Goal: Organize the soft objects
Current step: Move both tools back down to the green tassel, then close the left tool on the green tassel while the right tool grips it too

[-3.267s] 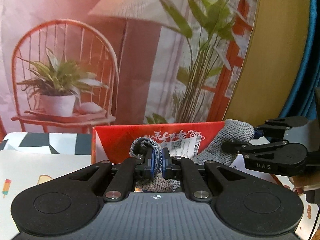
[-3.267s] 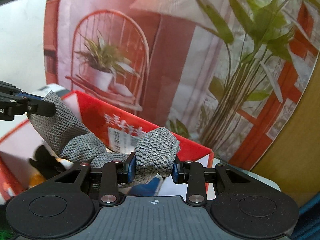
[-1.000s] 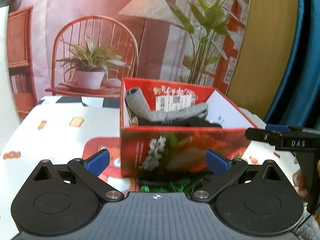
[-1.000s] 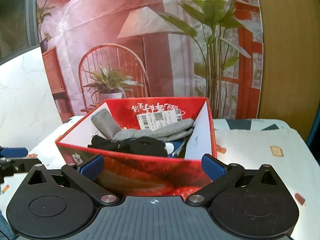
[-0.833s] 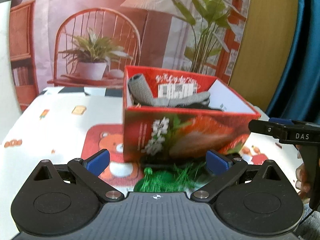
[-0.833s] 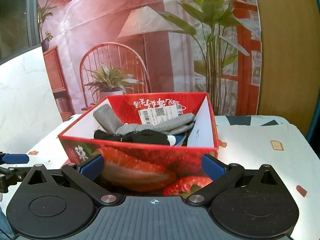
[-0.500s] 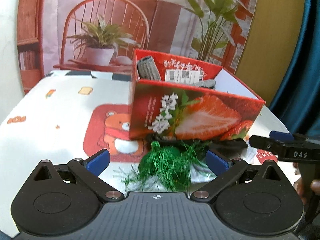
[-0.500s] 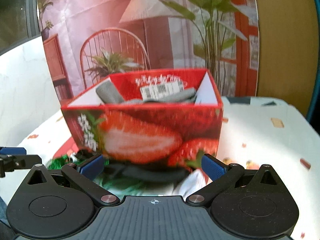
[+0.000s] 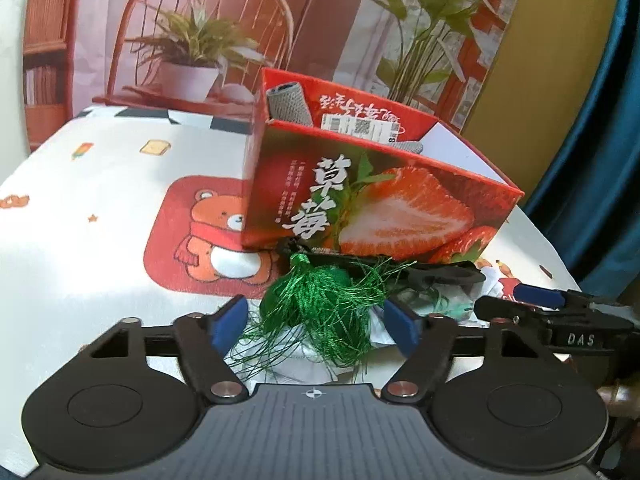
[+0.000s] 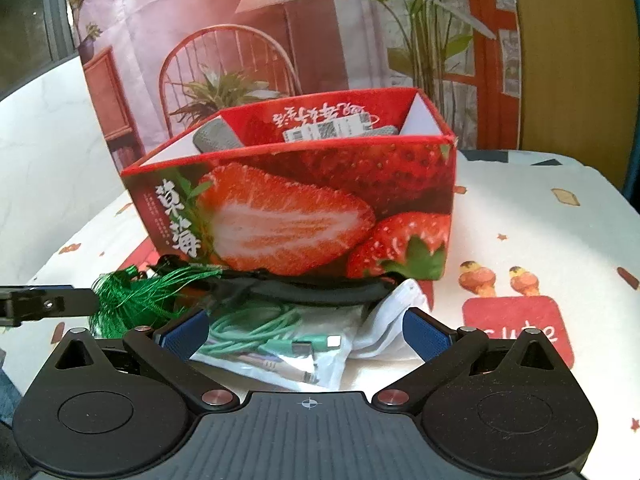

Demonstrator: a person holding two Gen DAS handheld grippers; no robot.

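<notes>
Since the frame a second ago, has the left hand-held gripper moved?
Yes. The left hand-held gripper has come down: the strawberry box now sits higher in its view, and the green tassel lies between its jaws, which have just been closing.

printed backdrop [image 9: 320,20] behind a cartoon-patterned tablecloth [image 9: 100,200]

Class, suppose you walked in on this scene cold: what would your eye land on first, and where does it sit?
First the red strawberry box in the middle of the table, a grey knitted sock poking above its far wall. Next the green tassel, lying before the box between the fingers of the left claw, whose jaws have just been closing. A bagged green cable lies before the open right claw.
</notes>
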